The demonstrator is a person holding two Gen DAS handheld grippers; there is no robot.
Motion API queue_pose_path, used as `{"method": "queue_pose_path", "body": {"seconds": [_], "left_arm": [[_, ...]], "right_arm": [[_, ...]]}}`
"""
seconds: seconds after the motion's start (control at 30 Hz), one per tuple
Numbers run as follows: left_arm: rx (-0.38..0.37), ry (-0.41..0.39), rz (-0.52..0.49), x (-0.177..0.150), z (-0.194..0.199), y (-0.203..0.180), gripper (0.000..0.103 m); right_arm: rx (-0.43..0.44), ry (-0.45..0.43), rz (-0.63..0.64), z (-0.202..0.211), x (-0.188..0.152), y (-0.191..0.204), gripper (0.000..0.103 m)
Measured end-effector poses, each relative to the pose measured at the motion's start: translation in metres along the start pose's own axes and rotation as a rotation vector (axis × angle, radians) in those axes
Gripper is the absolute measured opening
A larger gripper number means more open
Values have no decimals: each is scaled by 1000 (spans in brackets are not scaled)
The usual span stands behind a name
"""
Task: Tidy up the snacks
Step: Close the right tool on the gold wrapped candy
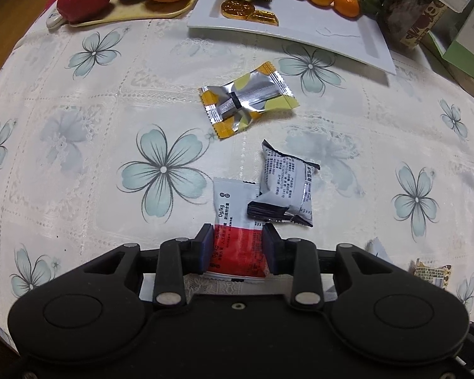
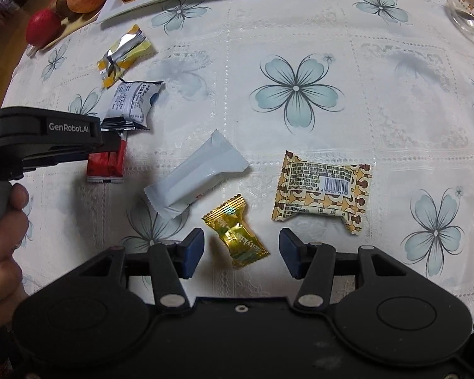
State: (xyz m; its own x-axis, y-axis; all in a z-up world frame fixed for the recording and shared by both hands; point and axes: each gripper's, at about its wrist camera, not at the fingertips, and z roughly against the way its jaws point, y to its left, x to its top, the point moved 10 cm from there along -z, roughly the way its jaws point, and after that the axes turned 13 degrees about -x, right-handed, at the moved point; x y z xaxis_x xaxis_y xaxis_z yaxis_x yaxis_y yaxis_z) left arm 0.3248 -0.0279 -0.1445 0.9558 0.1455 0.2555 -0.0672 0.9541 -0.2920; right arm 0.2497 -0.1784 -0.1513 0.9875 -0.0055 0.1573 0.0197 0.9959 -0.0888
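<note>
My left gripper (image 1: 238, 246) is shut on a red and white snack packet (image 1: 237, 237), low over the flowered tablecloth; the packet shows in the right wrist view (image 2: 106, 165) too. A black and white packet (image 1: 284, 186) lies just beyond it, and a yellow and silver packet (image 1: 248, 101) farther on. My right gripper (image 2: 240, 252) is open, its jaws either side of a gold candy (image 2: 237, 232) on the cloth. A plain white packet (image 2: 196, 178) lies to its left and a beige patterned packet (image 2: 324, 192) to its right.
A white tray (image 1: 300, 34) at the far edge holds gold coins, a dark packet and small oranges. A yellow tray (image 1: 136, 12) with apples stands at its left. Boxes and a jar (image 1: 410, 9) stand at the far right. A glass (image 2: 470, 3) stands far right.
</note>
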Motion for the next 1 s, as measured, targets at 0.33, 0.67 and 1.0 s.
{"method": "queue_pose_path", "body": {"seconds": [0.33, 0.67, 1.0], "left_arm": [[39, 11, -50, 0, -7, -7, 47], [15, 17, -49, -5, -4, -8, 42], [-28, -55, -43, -20, 47, -1, 42]], "right_arm": [[-32, -19, 22, -8, 3, 5, 54], [-86, -48, 85, -6, 0, 11, 21], [-17, -134, -37, 36, 9, -15, 20]]}}
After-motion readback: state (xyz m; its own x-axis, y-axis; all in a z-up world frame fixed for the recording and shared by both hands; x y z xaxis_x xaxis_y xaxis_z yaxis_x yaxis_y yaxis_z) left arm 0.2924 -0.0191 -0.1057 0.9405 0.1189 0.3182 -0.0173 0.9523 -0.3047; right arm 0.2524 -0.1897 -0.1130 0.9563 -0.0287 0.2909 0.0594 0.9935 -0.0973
